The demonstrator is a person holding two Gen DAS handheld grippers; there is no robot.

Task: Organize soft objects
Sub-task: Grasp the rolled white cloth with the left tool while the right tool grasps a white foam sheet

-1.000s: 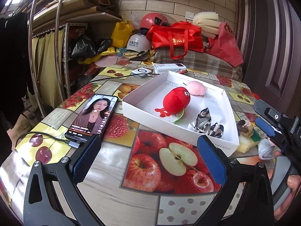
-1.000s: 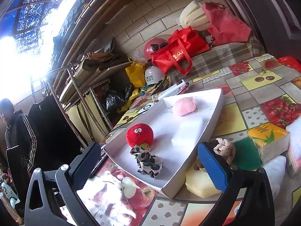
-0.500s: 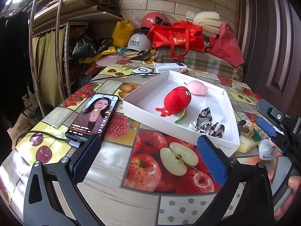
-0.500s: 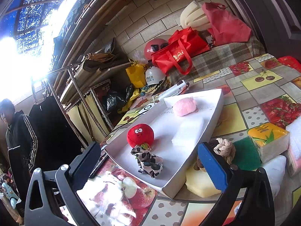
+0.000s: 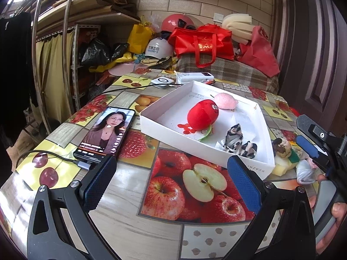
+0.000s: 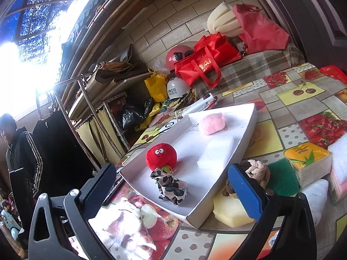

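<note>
Left wrist view: the left gripper hangs over a fruit-print tablecloth, its blue-padded fingers spread wide with nothing between them. Ahead sits a shallow white box, its long axis running away from the camera toward the brick wall. Inside it, a red plush toy lies tilted, its face end pointing up and away toward a pink fluffy piece just behind; a spotted cloth scrunchie rests near the box's front right corner. A phone, screen lit, lies left of the box with a cable plugged in.

In the right wrist view, the right gripper is likewise spread apart and empty, hanging near the box's front corner. Just beside the box's right wall lie a knotted rope toy, a yellow sponge, a green scouring pad and a tissue pack. A person in a striped jacket stands at far left.
</note>
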